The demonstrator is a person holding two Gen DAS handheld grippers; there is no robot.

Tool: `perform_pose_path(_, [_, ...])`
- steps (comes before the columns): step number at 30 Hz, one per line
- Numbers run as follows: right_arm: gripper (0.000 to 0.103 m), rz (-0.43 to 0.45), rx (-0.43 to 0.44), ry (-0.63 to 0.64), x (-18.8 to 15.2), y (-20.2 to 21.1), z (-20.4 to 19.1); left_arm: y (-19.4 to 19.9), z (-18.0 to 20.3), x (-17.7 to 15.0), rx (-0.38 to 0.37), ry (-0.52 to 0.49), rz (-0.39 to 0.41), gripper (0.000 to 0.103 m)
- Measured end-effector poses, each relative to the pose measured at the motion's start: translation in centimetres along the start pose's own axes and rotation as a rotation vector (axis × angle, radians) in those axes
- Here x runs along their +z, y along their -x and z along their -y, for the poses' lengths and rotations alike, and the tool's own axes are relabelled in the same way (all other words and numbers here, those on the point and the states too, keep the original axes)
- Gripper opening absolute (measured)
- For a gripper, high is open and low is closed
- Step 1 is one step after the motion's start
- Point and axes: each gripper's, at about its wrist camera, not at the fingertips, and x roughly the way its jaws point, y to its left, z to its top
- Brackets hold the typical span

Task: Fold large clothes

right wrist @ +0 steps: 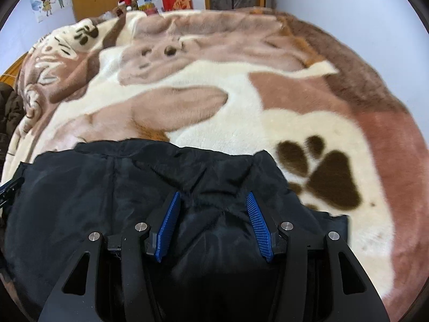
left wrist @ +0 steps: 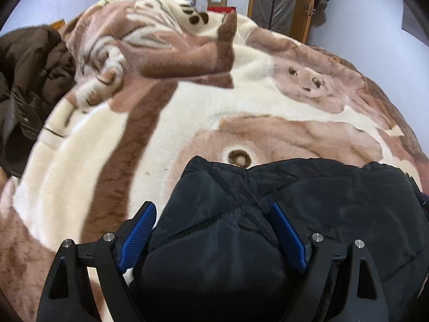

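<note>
Item: black padded nylon jacket (left wrist: 308,214), lying on cream-and-brown plush paw-print blanket (left wrist: 187,123), near edge.
Left gripper (left wrist: 213,216): blue pads clamped on puffy jacket fold.
Right gripper (right wrist: 213,208): likewise clamped on bunched fabric.
Purpose, likely: paired grip carries edge for fold.
Brown coat (left wrist: 29,80): aside, waiting.

A black, padded, quilted jacket of smooth nylon-like cloth (left wrist: 308,204) lay bunched in a thick, rumpled heap on the near edge of a plush cream-and-brown blanket printed with animals and paw marks (left wrist: 187,112). Its stitched seams ran crosswise over the puffed panels, and its upper edge formed an uneven ridge across the blanket. Seen from the right side, the jacket (right wrist: 107,193) covered the blanket's near-left part, just beside a large dark brown paw print (right wrist: 329,179).
</note>
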Motion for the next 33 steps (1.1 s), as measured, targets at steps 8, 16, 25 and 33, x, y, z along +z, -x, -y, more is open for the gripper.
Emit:
perform_pose_path(8, [0.052, 0.071, 0.015, 0.043, -4.3, 6.7, 1.2, 7.0, 0.3, -2.1, -0.029, -0.029, 0.081, 0.088])
perform_pose_path(16, [0.052, 0.016, -0.006, 0.026, -6.8, 6.4, 3.0, 6.1, 0.5, -5.9, -0.053, -0.038, -0.01, 0.083])
perform_pose_path(25, [0.062, 0.019, 0.013, -0.05, -7.4, 6.4, 6.2, 5.2, -5.0, -5.3, -0.023, 0.06, -0.026, 0.083])
perform_pose_path(33, [0.072, -0.05, 0.1, -0.161, -7.8, 2.9, 8.6, 1.7, -4.7, -5.9, -0.089, 0.069, -0.055, 0.089])
